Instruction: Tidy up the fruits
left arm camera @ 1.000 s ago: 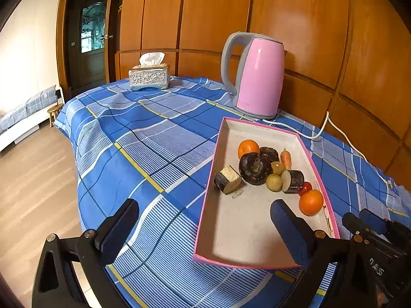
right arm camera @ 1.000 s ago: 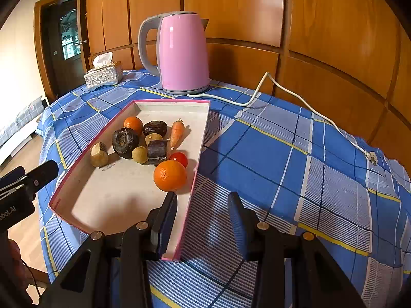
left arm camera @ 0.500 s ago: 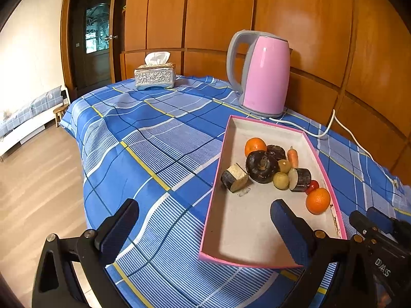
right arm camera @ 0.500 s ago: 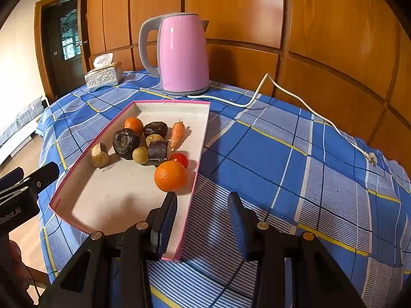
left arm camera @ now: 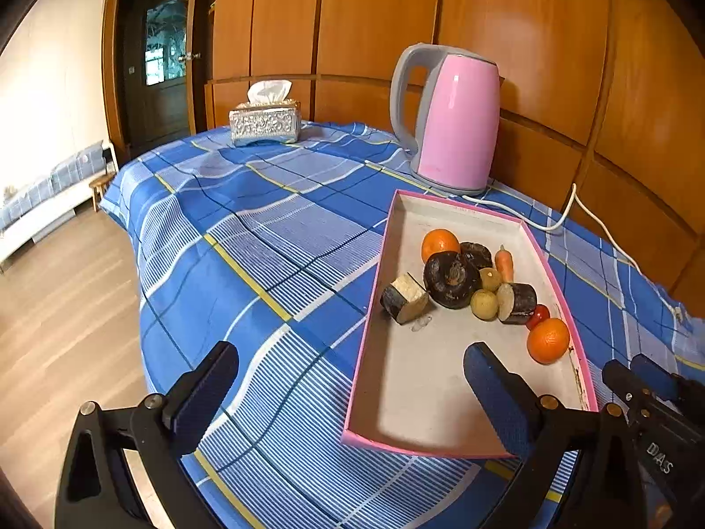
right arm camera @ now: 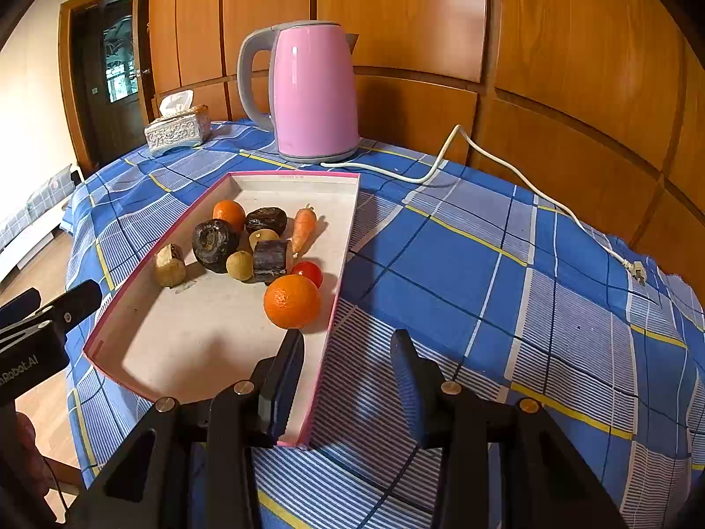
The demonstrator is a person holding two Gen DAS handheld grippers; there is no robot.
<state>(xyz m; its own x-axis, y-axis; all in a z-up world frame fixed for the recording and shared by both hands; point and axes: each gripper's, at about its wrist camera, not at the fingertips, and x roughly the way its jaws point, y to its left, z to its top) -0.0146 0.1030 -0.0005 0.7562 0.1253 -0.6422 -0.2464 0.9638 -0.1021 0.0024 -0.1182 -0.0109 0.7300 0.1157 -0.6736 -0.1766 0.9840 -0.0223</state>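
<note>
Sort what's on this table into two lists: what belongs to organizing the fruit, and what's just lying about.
Belongs to the job:
- pink-rimmed tray
- near orange
- far orange
- small red fruit
- two yellowish round fruits
- carrot
- dark lumps and cut pieces

Just lying about:
- pink kettle
- its white cord
- tissue box
- checked tablecloth

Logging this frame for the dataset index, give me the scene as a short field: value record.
surface: table under a blue plaid cloth
container: pink-rimmed tray, open top
tray contents: two oranges, near one, far one; carrot; cherry tomato; several dark and tan pieces
off tray: pink kettle with white cord; tissue box
left gripper: open, empty
right gripper: open, empty, straddling the tray's right wall
</note>
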